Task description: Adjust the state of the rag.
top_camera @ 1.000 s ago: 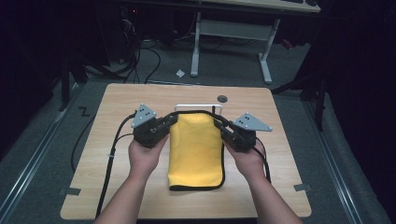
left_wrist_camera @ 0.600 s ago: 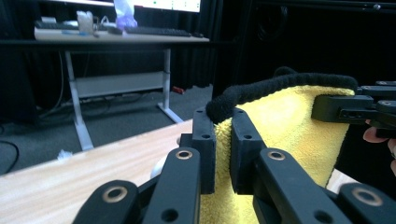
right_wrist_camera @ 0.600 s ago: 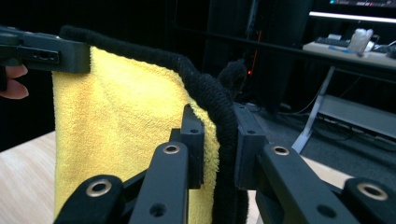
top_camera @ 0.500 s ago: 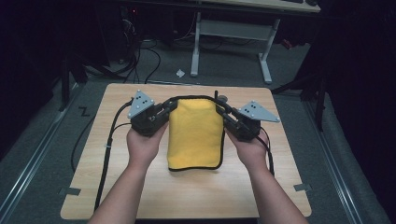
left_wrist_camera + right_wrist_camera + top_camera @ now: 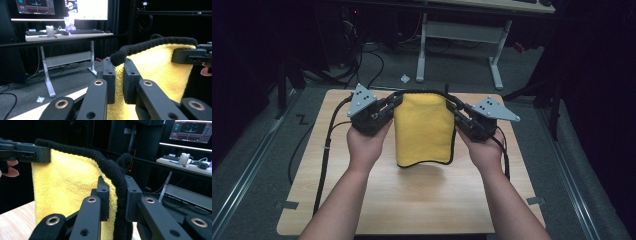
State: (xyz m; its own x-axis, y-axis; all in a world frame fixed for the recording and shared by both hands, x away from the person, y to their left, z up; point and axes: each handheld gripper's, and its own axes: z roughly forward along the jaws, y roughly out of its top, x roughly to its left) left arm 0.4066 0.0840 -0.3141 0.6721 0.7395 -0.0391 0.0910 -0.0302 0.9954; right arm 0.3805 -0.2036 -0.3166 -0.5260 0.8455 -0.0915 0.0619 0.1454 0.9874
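Note:
A yellow towel (image 5: 424,131) with a black hem hangs between my two grippers above the wooden table (image 5: 412,200). My left gripper (image 5: 393,103) is shut on the towel's upper left corner; in the left gripper view the jaws pinch the yellow towel (image 5: 155,67) and its black edge, gripper (image 5: 119,75). My right gripper (image 5: 455,106) is shut on the upper right corner; in the right gripper view the jaws clamp the black hem and the yellow towel (image 5: 70,182), gripper (image 5: 117,195). The towel's lower edge hangs free, a little above the tabletop.
A desk on white legs (image 5: 459,35) stands beyond the table, with cables on the floor to its left. A small white scrap (image 5: 404,78) lies on the floor. Monitors and a keyboard (image 5: 86,31) sit on the far desk. Black cables trail from both grippers.
Both grippers have risen with the towel's top corners. The towel, lying flat on the table a second ago, now hangs upright off the tabletop.

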